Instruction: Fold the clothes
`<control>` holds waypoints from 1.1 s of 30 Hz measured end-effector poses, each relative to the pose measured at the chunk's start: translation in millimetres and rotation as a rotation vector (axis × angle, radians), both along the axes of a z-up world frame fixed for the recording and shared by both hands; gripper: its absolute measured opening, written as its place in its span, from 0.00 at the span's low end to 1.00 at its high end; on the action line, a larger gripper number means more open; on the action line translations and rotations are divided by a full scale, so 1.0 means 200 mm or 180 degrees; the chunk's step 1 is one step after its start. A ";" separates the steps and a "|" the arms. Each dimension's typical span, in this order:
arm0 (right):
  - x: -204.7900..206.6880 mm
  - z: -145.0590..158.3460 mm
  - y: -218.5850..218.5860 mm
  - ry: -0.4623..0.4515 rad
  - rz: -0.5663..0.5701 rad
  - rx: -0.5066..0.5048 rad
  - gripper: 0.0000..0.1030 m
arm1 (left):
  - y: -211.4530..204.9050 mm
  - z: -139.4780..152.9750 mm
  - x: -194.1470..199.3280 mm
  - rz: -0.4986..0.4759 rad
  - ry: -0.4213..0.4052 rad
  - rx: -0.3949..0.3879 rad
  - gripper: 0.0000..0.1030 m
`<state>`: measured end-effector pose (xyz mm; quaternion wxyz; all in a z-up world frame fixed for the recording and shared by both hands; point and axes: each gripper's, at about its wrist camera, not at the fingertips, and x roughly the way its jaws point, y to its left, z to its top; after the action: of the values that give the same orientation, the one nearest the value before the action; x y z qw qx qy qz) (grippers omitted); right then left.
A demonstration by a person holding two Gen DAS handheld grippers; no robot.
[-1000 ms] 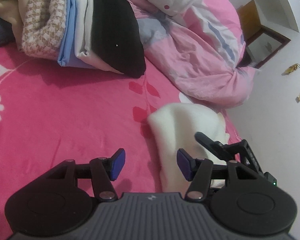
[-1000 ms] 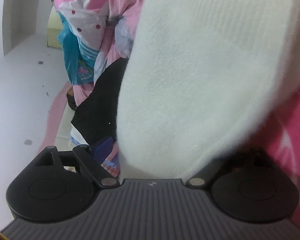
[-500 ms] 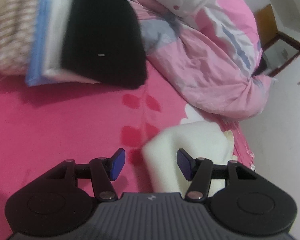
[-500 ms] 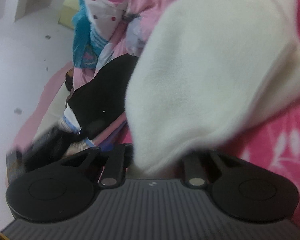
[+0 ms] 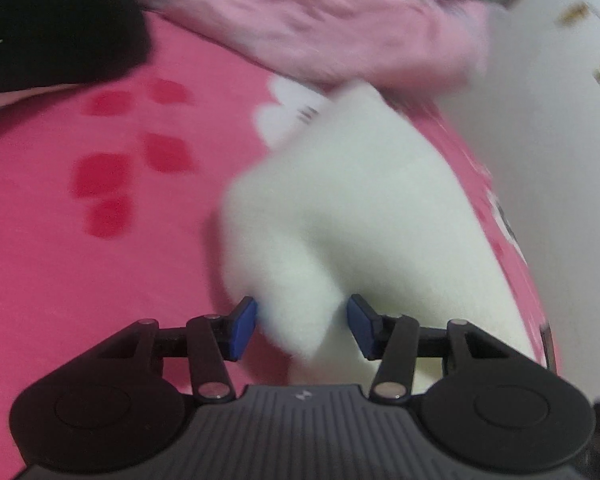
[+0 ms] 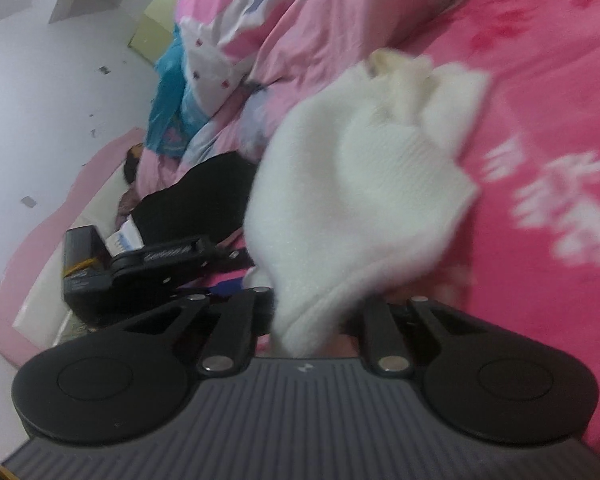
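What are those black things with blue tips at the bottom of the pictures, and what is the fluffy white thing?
Those are two grabbing tools that a person holds, one in each hand. Each tool has a small camera that looks forward along its jaws, so you get one picture from each hand. The left gripper has blue pads on its jaws. The jaws are closing, with a corner of the white fleecy garment between them, though the pads do not look pressed on it yet. In the other picture, the right gripper has pinched the same white garment and holds it up. Under it lies a bright pink bedsheet with flower prints. Further back are a crumpled pink quilt and a black piece of clothing. The person is folding clothes on a bed.
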<state>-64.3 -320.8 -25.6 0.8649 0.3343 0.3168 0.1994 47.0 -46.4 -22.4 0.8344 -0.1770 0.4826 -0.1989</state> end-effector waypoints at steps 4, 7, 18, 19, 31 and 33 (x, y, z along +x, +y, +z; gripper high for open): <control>-0.04 0.02 -0.15 -0.0037 -0.0250 -0.0105 0.10 | -0.19 0.03 -0.07 -0.0445 -0.0034 0.0048 0.50; -0.03 -0.04 -0.27 0.0044 -0.0504 0.0057 0.10 | -0.25 0.03 -0.10 -0.0568 -0.0089 0.0025 0.50; 0.07 -0.23 -0.31 0.0120 -0.0872 0.0435 0.10 | 0.08 0.08 -0.16 -0.0408 -0.0251 -0.0283 0.50; 0.07 -0.24 -0.31 0.0118 -0.0895 0.0473 0.10 | 0.12 0.09 -0.13 -0.0344 -0.0260 -0.0298 0.50; 0.10 -0.32 -0.32 0.0094 -0.0908 0.0688 0.11 | 0.25 -0.03 0.36 0.0316 -0.0068 -0.0842 0.57; 0.10 -0.33 -0.31 0.0081 -0.0899 0.0686 0.12 | 0.21 -0.09 0.45 0.0256 -0.0035 -0.0991 0.65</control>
<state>-44.9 -383.8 -91.2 0.8394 0.4688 0.2545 0.1045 136.9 -3.7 -39.7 0.8068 -0.3222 0.4339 -0.2388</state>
